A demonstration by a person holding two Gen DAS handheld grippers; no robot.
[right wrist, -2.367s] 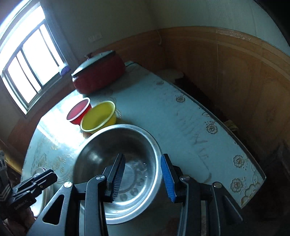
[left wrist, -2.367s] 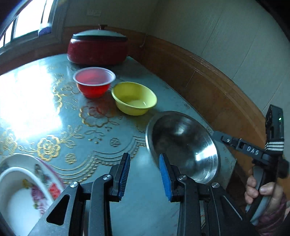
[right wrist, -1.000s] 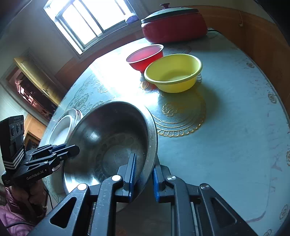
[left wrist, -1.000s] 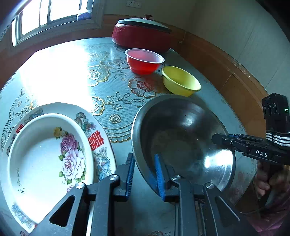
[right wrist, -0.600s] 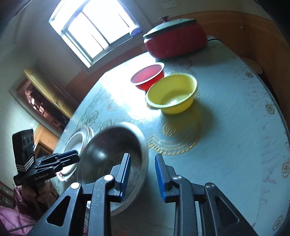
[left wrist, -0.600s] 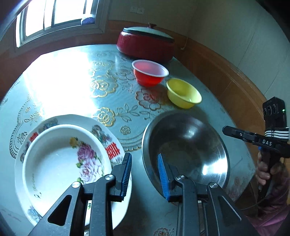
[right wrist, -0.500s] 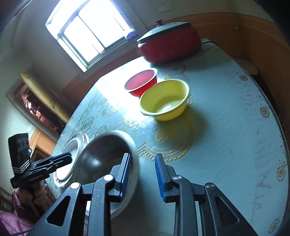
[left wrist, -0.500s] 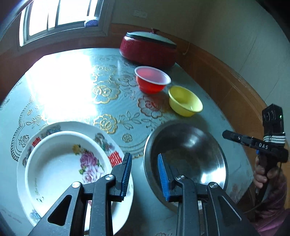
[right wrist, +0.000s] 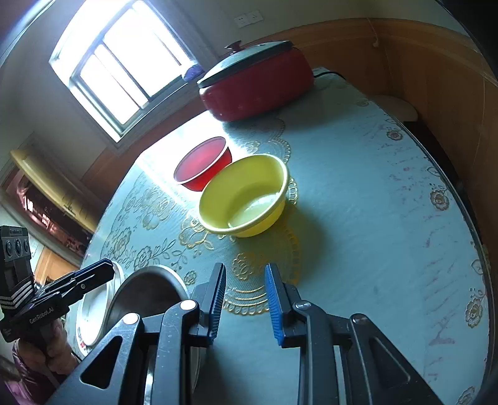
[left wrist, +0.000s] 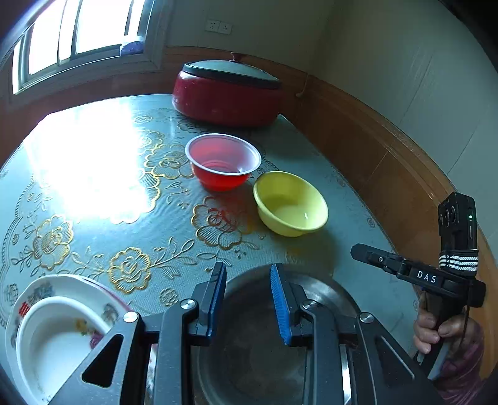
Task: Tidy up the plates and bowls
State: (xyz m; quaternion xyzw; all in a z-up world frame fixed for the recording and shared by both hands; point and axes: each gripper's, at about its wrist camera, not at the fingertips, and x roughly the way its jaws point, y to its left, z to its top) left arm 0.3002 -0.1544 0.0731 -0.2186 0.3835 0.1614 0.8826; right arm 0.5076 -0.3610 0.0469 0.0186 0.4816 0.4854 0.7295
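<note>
window point(left wrist: 77, 34) bright | wood-panelled wall point(left wrist: 358, 146) | floral tablecloth point(left wrist: 93, 187)

The surface point(left wrist: 93, 187) ahead of the tongs is covered in a pale blue-green cloth patterned with gold flowers, with a bright patch of glare ahead to the left. At its far edge, straight ahead, stands a red cooker point(left wrist: 225, 93) with a dark lid and a knob on top. A window point(right wrist: 124, 65) lies beyond it to the left, a small purple item point(left wrist: 132, 46) on its sill. Wood panelling point(left wrist: 373, 149) runs along the wall to the right, and a white double socket point(left wrist: 218, 27) sits above it.
</note>
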